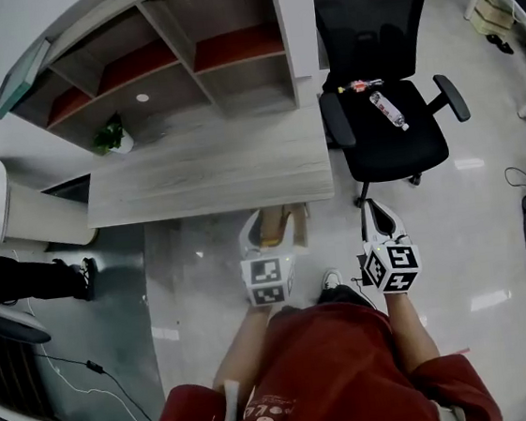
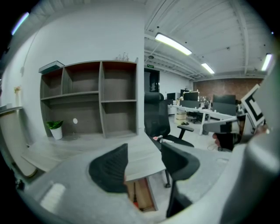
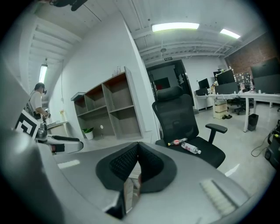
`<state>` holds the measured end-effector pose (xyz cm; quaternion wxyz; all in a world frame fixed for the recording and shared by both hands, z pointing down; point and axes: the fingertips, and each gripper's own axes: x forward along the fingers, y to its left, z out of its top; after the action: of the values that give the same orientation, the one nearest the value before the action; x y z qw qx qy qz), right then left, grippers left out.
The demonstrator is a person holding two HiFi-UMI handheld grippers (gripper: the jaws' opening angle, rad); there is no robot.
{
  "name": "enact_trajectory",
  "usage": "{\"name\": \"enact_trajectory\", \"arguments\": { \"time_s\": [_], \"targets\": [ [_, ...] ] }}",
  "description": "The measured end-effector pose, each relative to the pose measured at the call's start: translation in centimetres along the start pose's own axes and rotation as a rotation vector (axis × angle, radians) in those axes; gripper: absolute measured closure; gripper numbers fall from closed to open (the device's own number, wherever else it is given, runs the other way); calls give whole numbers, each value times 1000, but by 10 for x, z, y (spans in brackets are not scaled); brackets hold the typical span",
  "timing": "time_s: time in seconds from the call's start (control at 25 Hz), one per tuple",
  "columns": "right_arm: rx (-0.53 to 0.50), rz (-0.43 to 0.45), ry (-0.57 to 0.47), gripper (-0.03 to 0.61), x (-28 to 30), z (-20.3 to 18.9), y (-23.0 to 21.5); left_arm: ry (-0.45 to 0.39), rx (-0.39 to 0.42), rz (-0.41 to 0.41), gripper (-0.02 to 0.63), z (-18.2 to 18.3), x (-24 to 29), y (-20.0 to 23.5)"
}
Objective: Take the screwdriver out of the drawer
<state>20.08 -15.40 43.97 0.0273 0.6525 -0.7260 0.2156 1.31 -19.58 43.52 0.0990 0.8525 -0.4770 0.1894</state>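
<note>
Plant: a small green plant (image 1: 113,137) sits at the far left of the worktop (image 1: 202,169).
Shelf: the shelf (image 1: 180,63) stands at the back, and its boxes look empty.
Left tool: the left tool (image 2: 145,153) has its jaws wide apart and holds nothing. It points down at the drawer, so I think it is getting ready to reach in.
Drawer: the drawer (image 2: 151,197) is pulled out under the worktop's front corner, so things inside can be reached.
Screwdriver: a thin dark thing with a red bit (image 2: 134,200) lies in the drawer. It is likely the screwdriver, not picked up yet.
Right tool: the right tool (image 3: 137,151) has its jaws pressed together and empty. It waits off to the side.
Chair: the black chair (image 1: 368,13) has two bottles (image 1: 388,110) lying on its seat.
</note>
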Motion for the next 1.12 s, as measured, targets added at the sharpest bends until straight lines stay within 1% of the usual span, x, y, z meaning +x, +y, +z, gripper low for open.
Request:
{"name": "enact_trajectory", "arguments": {
  "time_s": [0.2, 0.36, 0.48, 0.68, 0.84, 1.12],
  "targets": [
    [0, 47, 8, 580, 18, 8, -18, 11, -10, 44, 379, 5, 16, -5],
    [-4, 82, 22, 580, 28, 6, -27, 24, -20, 84, 379, 0, 20, -9],
    [-2, 98, 35, 580, 32, -1, -26, 37, -26, 99, 379, -9, 18, -7],
    [-7, 104, 37, 580, 40, -13, -23, 55, -39, 92, 379, -32, 24, -4],
    [-9, 108, 54, 580, 47, -27, -12, 71, -33, 88, 379, -50, 26, 6],
    [-19, 101, 93, 580, 62, -47, 5, 129, -47, 70, 379, -87, 34, 25]
  ]
}}
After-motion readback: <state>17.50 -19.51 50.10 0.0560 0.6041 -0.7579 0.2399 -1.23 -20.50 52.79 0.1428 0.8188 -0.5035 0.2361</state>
